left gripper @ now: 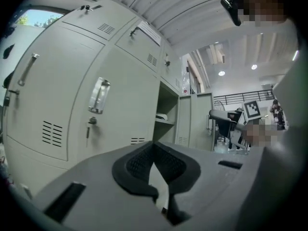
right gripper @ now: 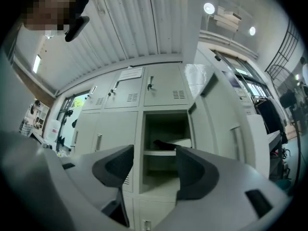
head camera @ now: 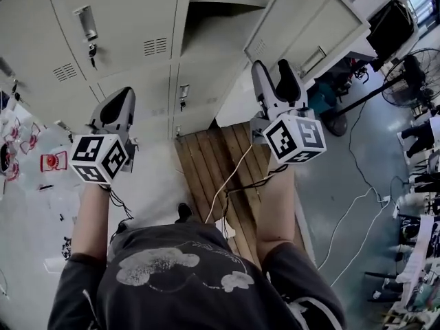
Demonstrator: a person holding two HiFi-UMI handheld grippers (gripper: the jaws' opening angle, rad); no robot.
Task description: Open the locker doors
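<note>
Grey lockers (head camera: 124,19), one door (head camera: 309,29) swung open, left tongs (left gripper: 155,160) pressed together, right tongs (right gripper: 155,165) spread empty, wooden pallet (head camera: 220,170) underfoot

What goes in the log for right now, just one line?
left tool: shut, empty | right tool: open, empty | locker door: swung open | neighbouring door: closed
</note>
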